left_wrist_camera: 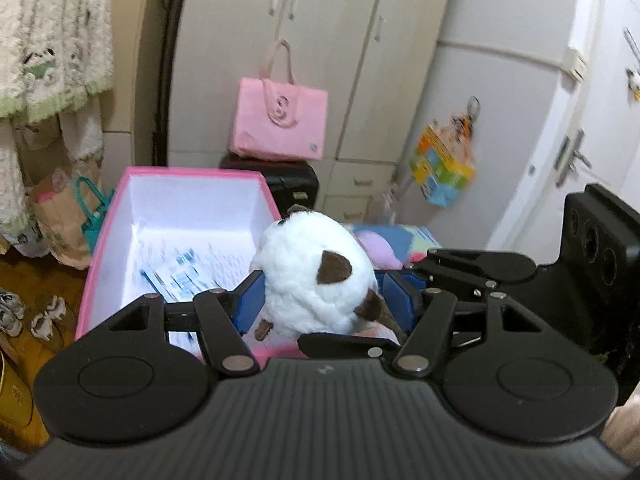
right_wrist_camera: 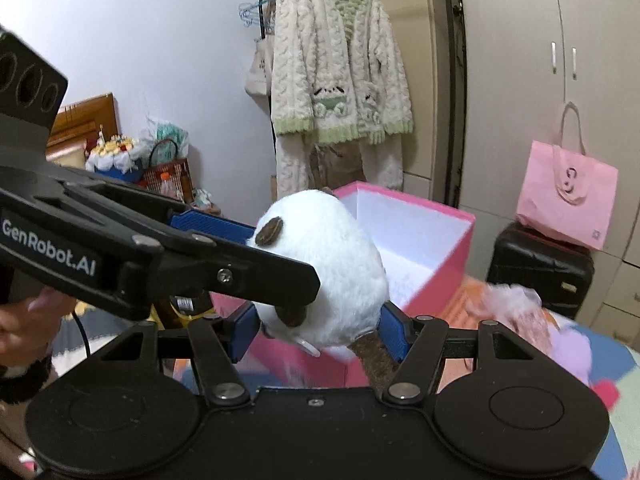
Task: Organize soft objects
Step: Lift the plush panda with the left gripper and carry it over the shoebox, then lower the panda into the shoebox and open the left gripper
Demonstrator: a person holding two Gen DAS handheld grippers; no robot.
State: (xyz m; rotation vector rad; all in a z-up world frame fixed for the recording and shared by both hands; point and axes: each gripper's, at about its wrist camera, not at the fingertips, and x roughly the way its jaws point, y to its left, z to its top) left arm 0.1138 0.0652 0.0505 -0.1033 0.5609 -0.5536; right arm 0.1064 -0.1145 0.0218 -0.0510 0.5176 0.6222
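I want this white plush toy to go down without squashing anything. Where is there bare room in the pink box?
The pink box is mostly free: bare white floor along its far wall and left wall. Only flat printed papers lie on the floor toward the near side. Outside it is crowded: a pink fluffy thing lies on the bedding to its right. Both grippers, left gripper and right gripper, clamp the plush toy.

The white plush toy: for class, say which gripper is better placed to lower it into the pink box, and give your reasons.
Probably left, though both grip it. The white plush toy sits between the left gripper pads, which face straight into the open pink box. The right gripper sees the box off to one side.
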